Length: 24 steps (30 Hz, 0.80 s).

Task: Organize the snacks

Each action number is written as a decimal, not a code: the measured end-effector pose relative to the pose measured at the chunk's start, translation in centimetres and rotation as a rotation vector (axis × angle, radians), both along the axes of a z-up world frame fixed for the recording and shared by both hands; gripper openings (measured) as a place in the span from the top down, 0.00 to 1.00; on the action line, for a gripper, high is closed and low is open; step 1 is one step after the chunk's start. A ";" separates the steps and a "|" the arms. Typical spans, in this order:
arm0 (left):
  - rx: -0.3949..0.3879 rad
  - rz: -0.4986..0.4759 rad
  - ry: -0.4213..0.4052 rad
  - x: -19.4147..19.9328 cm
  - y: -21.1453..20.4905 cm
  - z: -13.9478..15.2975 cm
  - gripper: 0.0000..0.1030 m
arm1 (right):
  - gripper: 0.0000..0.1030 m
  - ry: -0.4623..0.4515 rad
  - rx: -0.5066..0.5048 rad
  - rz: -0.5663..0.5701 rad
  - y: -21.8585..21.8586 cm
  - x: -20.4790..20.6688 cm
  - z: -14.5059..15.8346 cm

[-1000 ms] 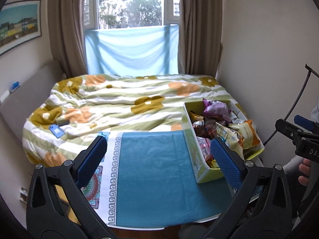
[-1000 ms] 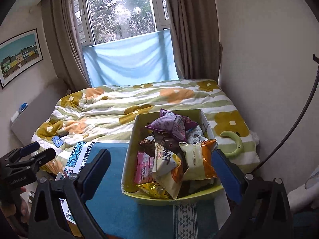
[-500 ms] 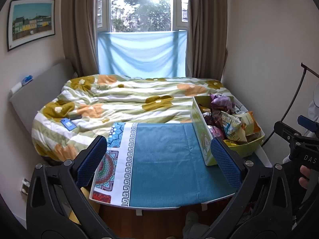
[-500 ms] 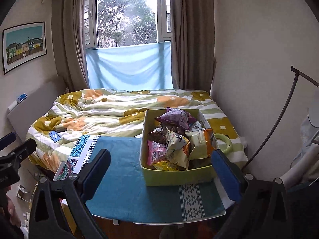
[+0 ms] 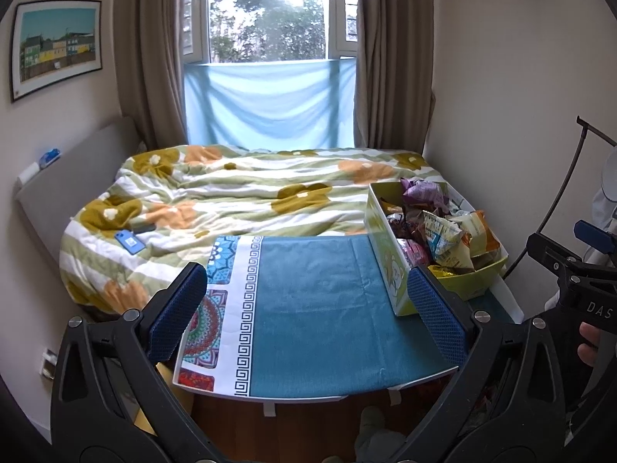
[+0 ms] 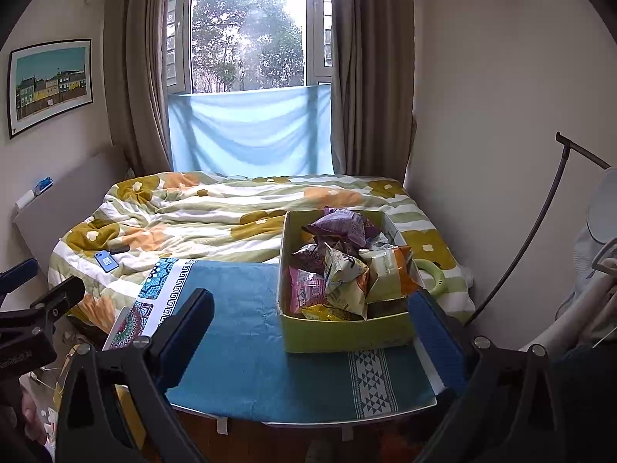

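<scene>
Behind the table (image 5: pixel 308 328) lies a bed (image 5: pixel 239 200) under a window. Teal cloth (image 6: pixel 246 328) covers the tabletop, mostly bare across its left and middle. At the right edge stands the yellow-green box (image 6: pixel 347 333), heaped with snack bags (image 6: pixel 343 266). Left gripper (image 5: pixel 306 308) and right gripper (image 6: pixel 312 328) both hang before the table's near edge, jaws spread wide, holding nothing, apart from the box.

A small table (image 6: pixel 434 380) is covered by a teal cloth (image 5: pixel 316 301). A yellow-green box (image 6: pixel 347 333) filled with snack bags (image 6: pixel 343 266) is set on the cloth's right part. Behind, a bed (image 5: pixel 239 196) is seen, with a blue phone (image 5: pixel 129 242) laid on its quilt.
</scene>
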State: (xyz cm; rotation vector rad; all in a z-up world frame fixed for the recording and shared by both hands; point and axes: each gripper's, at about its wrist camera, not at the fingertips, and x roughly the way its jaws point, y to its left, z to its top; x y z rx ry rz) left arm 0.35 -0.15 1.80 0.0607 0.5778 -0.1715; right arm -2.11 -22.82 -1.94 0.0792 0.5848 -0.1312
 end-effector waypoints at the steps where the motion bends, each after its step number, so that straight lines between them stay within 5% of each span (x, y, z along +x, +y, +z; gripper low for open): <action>1: 0.001 0.000 0.000 0.0 0.0 0.0 0.00 | 0.02 0.001 -0.001 0.000 0.0 0.0 0.0; 24: -0.006 0.000 0.000 0.2 -0.1 -0.1 0.00 | 0.02 0.009 0.003 0.003 0.4 0.1 -0.2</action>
